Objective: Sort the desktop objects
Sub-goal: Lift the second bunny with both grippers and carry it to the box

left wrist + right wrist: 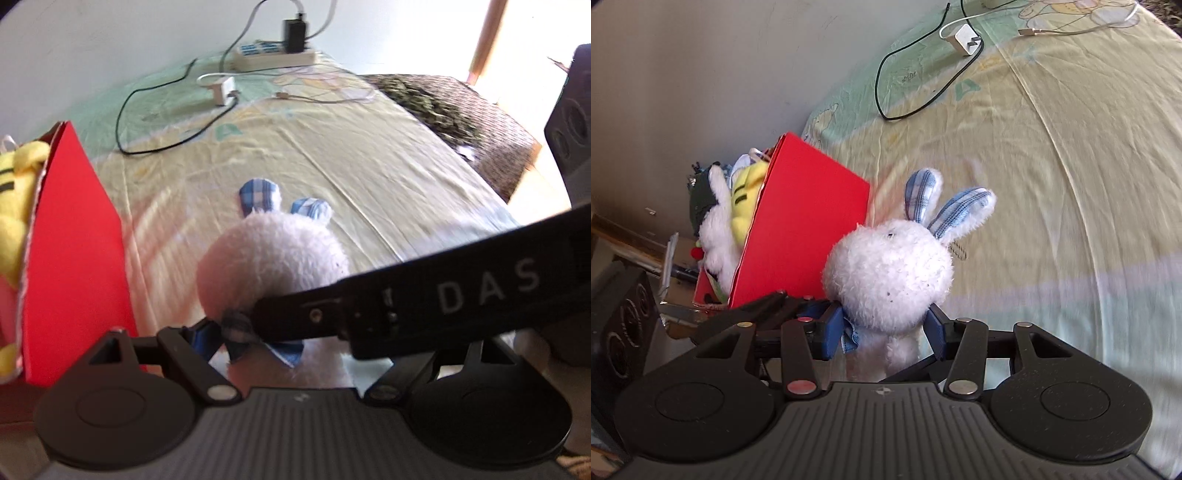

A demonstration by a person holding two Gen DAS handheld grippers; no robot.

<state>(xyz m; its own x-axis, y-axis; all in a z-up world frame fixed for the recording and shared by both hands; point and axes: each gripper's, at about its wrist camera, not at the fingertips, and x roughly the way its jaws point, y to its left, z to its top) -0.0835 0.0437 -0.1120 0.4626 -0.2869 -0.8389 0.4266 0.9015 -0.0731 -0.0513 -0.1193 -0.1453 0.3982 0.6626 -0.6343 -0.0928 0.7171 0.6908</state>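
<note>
At the left edge of the bed, a red cardboard box (798, 225) stands crammed with soft toys: a yellow plush (748, 201) and a white fluffy one (716, 225) poke out of its open top. Just right of the box, a white plush rabbit (890, 273) with blue plaid ears is held up above the pale yellow bedsheet (1071, 192), close beside the red wall but outside the box. The right hand-held gripper (882, 332) is clamped on the rabbit's neck, a blue pad (833, 332) pressing in on each side, next to its small plaid bow.

Seen from the left wrist, the left hand-held gripper (291, 343) sits at the same neck, one blue pad against the bow; the other gripper's black arm crosses in front of its far finger, so I cannot tell whether it is closed on the toy or merely beside it.

Further right and toward the head of the bed, a black cable (916, 88) loops across the sheet, a white plug adapter (967, 38) lies beside it, and a white power strip (273, 55) with a black charger (294, 35) sits by the wall.
</note>
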